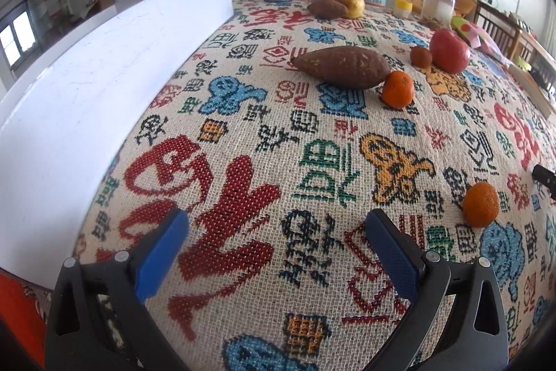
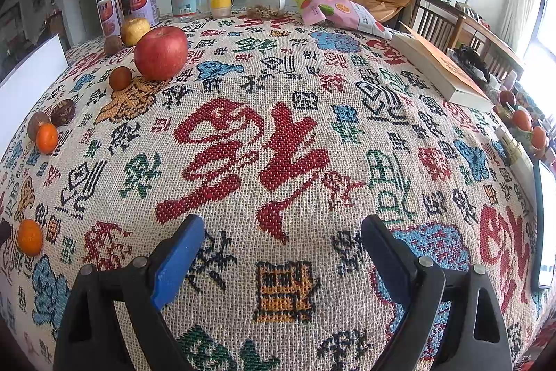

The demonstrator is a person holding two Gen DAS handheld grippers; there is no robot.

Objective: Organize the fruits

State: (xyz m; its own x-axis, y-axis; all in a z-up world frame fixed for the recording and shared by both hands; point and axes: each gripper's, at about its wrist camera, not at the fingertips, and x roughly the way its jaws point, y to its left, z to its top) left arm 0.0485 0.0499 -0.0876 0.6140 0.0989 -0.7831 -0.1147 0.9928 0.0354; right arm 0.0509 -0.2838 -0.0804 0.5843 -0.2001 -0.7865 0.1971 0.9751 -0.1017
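On the patterned tabletop (image 1: 312,162), both the left gripper (image 1: 274,225) and right gripper (image 2: 281,232) hang with fingers spread wide, holding nothing. Nearest the left one lies a small orange (image 1: 481,204), off to its right; a second orange (image 1: 398,89) touches the sweet potato (image 1: 342,67). Best to centre the orange between the fingers before closing gently.

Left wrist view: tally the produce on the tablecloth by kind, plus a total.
Sweet potatoes: 2
Mandarins: 2
Red apple: 1
Yellow round fruit: 1
Small brown fruit: 1
Total: 7
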